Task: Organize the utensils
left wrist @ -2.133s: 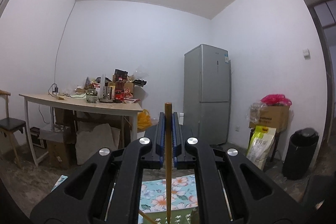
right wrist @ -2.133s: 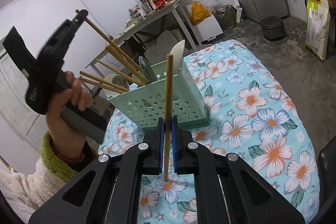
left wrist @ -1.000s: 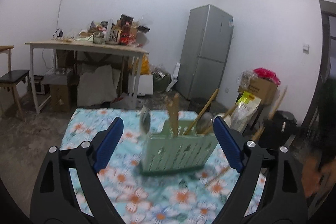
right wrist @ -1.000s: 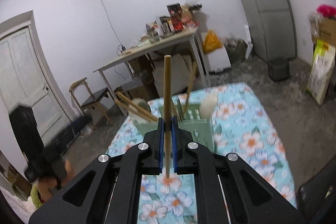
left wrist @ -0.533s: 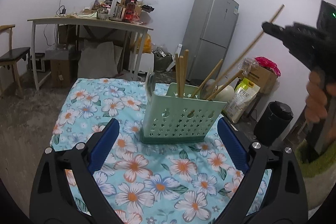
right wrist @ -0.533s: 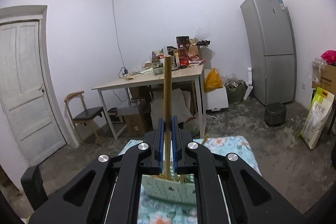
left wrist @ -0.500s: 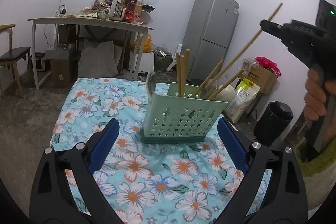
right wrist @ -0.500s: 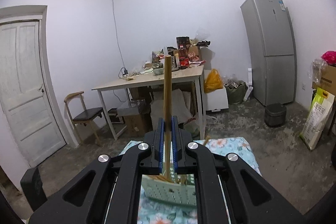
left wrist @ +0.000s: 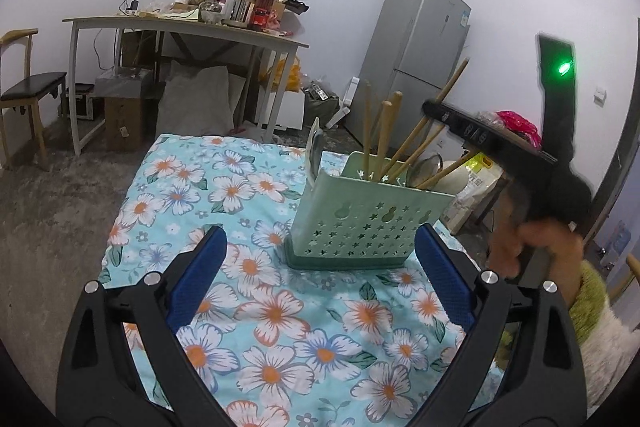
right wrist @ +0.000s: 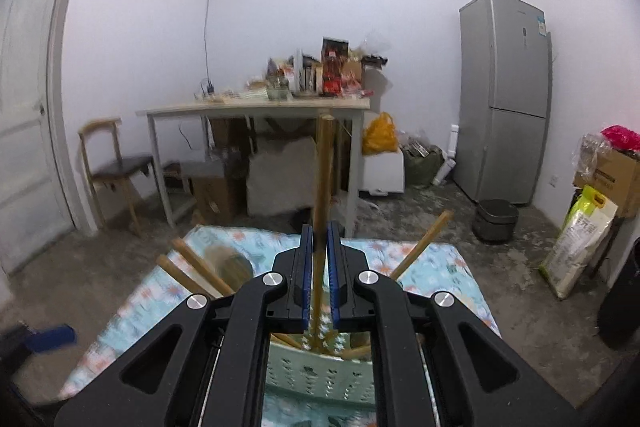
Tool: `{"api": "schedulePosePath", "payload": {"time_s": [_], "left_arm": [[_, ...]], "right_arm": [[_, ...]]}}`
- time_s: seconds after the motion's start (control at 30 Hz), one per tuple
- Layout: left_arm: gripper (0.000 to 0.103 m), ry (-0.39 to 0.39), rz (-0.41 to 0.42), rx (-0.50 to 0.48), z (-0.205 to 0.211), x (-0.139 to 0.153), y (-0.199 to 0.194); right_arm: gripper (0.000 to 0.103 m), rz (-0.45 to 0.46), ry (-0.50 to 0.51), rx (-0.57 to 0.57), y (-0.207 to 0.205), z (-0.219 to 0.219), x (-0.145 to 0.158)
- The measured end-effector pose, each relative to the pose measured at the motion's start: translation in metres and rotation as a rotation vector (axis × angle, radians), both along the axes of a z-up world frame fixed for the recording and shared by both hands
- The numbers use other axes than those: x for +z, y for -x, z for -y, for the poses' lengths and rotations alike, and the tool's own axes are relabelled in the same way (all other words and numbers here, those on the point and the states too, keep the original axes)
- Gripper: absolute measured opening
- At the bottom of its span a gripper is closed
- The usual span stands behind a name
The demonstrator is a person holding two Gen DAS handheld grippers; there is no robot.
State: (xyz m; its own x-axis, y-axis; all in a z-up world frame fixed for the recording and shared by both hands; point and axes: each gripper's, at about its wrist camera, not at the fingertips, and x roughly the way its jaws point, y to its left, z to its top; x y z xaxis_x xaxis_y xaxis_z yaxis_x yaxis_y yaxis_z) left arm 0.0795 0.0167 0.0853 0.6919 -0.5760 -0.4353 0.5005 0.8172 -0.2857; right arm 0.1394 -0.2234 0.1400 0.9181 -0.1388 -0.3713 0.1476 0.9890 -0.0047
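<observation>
A mint-green perforated utensil holder [left wrist: 360, 223] stands on the floral tablecloth [left wrist: 248, 267], with several wooden chopsticks [left wrist: 384, 135], a spoon and a ladle in it. My left gripper [left wrist: 320, 269] is open and empty, low over the cloth in front of the holder. My right gripper [right wrist: 319, 267] is shut on a wooden chopstick [right wrist: 323, 179], held upright just above the holder [right wrist: 320, 371]. From the left wrist view the right gripper [left wrist: 452, 117] shows at the holder's right top with the chopstick [left wrist: 448, 87] slanting down into it.
A cluttered wooden table [left wrist: 192, 27], a chair [left wrist: 28, 87], a grey fridge [left wrist: 416, 55], boxes and bags [right wrist: 580, 227] stand on the concrete floor behind. A white door [right wrist: 28, 107] is at the left.
My right gripper has dropped toward the holder with the chopstick, its lower end now in the holder. My left gripper has moved closer to the holder and stays open.
</observation>
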Motion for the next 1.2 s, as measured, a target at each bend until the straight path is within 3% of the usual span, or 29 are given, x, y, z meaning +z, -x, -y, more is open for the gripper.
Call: {"api": "schedulePosePath", "payload": {"time_s": [0.1, 0.33, 0.43, 0.77, 0.87, 1.03, 1.2], "left_arm": [[0.091, -0.011, 0.006, 0.006, 0.001, 0.001, 0.002], [0.091, -0.018, 0.005, 0.027, 0.007, 0.003, 0.005], [0.093, -0.025, 0.003, 0.032, 0.010, 0.004, 0.008], [0.094, -0.041, -0.003, 0.046, 0.021, 0.010, 0.017], [0.094, -0.047, -0.014, 0.057, 0.025, 0.010, 0.018], [0.095, -0.064, -0.044, 0.082, 0.033, 0.007, 0.019], [0.095, -0.141, -0.053, 0.166, 0.040, 0.003, 0.016]], "right_arm": [[0.013, -0.008, -0.034, 0.001, 0.005, 0.005, -0.003], [0.037, 0.040, -0.050, -0.006, 0.026, 0.011, 0.011], [0.043, 0.071, -0.066, -0.005, 0.041, 0.016, 0.020], [0.053, 0.146, -0.137, -0.025, 0.100, 0.034, 0.031], [0.056, 0.113, -0.146, -0.043, 0.121, 0.039, 0.018], [0.061, -0.045, -0.121, -0.061, 0.136, 0.038, -0.020], [0.071, -0.179, -0.084, -0.064, 0.141, 0.026, -0.052]]}}
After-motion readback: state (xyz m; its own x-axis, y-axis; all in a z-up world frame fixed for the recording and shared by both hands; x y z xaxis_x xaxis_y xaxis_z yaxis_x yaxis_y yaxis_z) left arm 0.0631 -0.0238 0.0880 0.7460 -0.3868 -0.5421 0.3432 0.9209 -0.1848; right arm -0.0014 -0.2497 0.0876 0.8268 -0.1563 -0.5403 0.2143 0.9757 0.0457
